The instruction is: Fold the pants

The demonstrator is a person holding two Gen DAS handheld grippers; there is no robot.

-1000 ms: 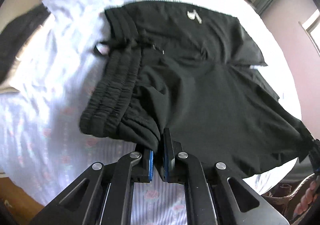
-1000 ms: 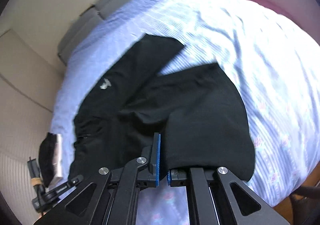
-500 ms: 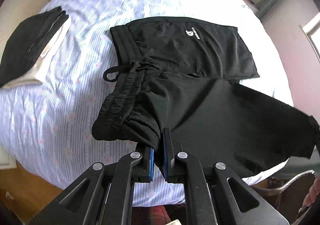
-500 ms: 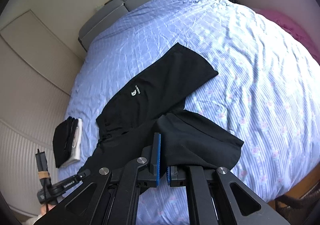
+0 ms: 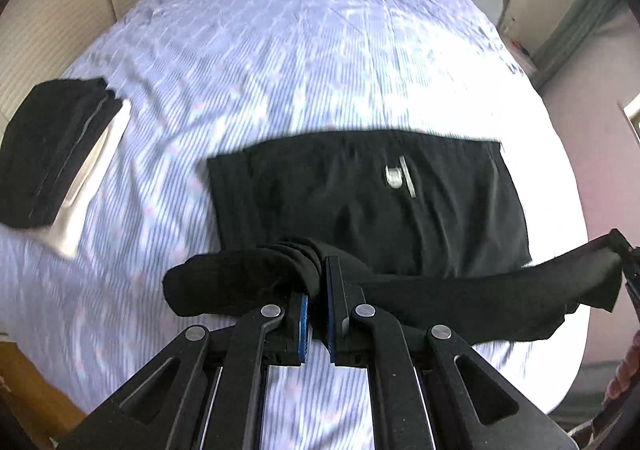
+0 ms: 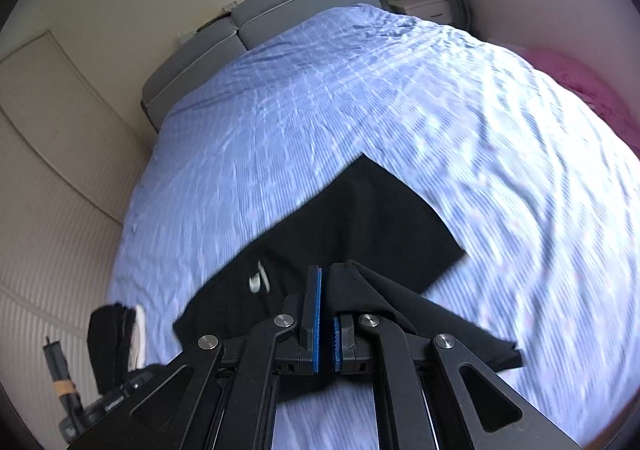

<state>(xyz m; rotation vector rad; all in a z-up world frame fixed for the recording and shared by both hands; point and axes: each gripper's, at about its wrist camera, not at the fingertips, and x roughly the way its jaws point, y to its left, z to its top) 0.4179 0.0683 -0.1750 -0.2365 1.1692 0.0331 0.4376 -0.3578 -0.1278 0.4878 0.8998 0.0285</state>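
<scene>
Left-wrist view shows the left gripper (image 5: 317, 304) pinching the bunched waistband end of the black shorts (image 5: 372, 206), whose far leg lies flat near the middle of the striped bedsheet (image 5: 304, 50) while the near leg is lifted and stretched right to the right gripper (image 6: 328, 314), which the right-wrist view shows clamped on the hem. My worry is the thin, slippery-looking fabric: if one hand leads or lowers unevenly, the lifted leg could land skewed or wrinkled, or drag the flat leg toward the folded dark clothes (image 5: 52, 154) at far left.
</scene>
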